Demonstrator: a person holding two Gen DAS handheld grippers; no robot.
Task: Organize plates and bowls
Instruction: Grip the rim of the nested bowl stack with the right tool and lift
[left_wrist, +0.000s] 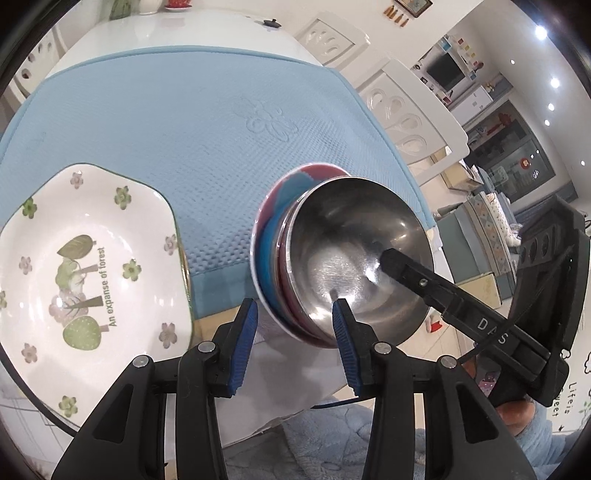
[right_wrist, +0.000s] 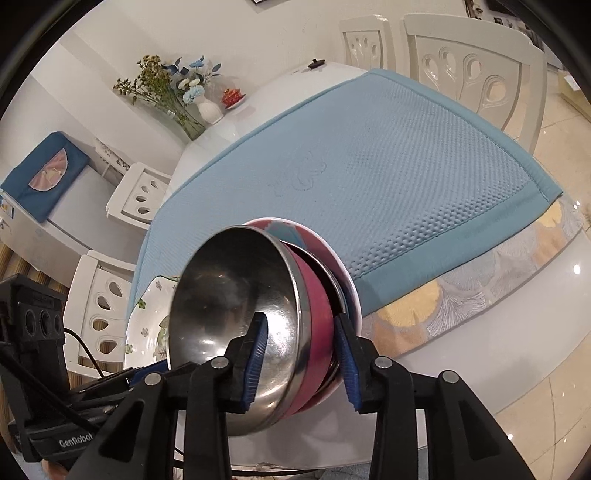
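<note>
Bowls (right_wrist: 236, 332) sat nested in a stack at the near edge of the blue mat (left_wrist: 184, 129), tipped hard over so the mouth of the innermost one, a steel bowl (left_wrist: 351, 251) with a pink outer wall, faced toward my left gripper (left_wrist: 295, 310). The outermost, a white-rimmed bowl (left_wrist: 273, 206) patterned in red and blue, lay against the mat side.

My right gripper (right_wrist: 301, 319) straddled the near wall of the stack. One blue pad was inside the steel bowl against its polished surface and the other was outside by the white-rimmed bowl. I could not tell whether the pads were actually pressing on the stack or only bracketing it.

My left gripper hung just in front of the stack with its jaws apart and nothing between them, its right fingertip close before the steel rim.

Just to the left of the bowls lay a floral plate (left_wrist: 88, 258), white with green trees and small flowers, partly on the mat and reaching past the mat's near edge.

Beyond, the mat spread bare across the white table (left_wrist: 166, 33). White carved chairs (left_wrist: 406, 110) stood along the right side, and at the far end I saw a vase of flowers (right_wrist: 208, 109) with a red cup (right_wrist: 231, 98) beside it.
</note>
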